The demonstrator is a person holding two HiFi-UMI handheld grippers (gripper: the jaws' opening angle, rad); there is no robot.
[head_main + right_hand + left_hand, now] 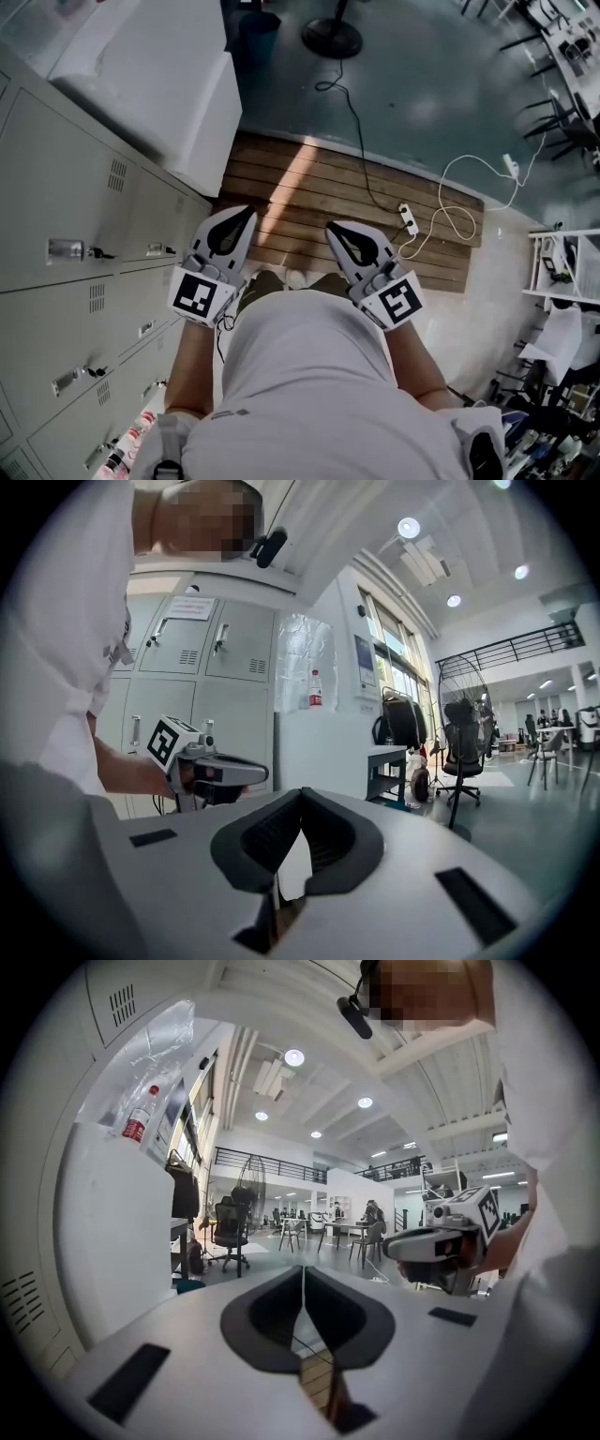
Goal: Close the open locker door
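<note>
Head view: the left gripper and the right gripper are held side by side, just to the right of the lockers, touching nothing. Both gripper views show the jaws pressed together and empty. Every locker door visible here sits flush with the lockers.
</note>
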